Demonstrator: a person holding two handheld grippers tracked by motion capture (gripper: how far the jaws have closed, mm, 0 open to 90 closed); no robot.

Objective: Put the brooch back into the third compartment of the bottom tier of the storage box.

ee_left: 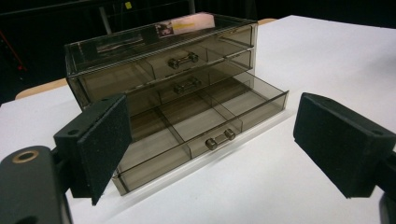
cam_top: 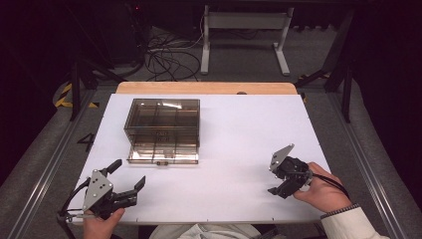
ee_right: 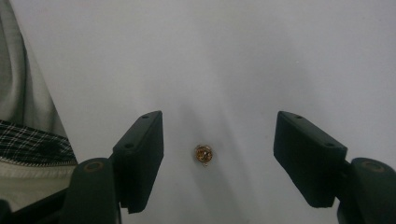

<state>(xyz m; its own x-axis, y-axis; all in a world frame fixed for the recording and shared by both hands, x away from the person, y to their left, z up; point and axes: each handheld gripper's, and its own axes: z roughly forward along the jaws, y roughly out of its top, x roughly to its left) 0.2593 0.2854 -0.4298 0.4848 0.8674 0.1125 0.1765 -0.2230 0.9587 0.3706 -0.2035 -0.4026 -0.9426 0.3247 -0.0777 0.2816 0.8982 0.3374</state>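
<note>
We judge things barely begun: the smoky clear-plastic three-drawer organiser [cam_top: 162, 130] has its bottom drawer [ee_left: 201, 135] pulled out and empty, while the small round amber bead [ee_right: 204, 154] lies on the white tabletop [cam_top: 239, 139] between our right gripper's [ee_right: 218, 156] spread jaws (not yet touching). Our left gripper [ee_left: 210, 144] is likewise spread, holding nothing. Beyond the table, the room is dark, with cables on the floor.

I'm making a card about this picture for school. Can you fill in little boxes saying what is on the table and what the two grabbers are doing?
table: white top
box: smoky see-through drawer box, three drawers
bottom drawer: pulled out, looks empty
upper drawers: pushed in
small thing: tiny gold bead lying on the table
left hand-held gripper: open, pointing at the box
right hand-held gripper: open, jaws either side of the bead, not touching it
</note>
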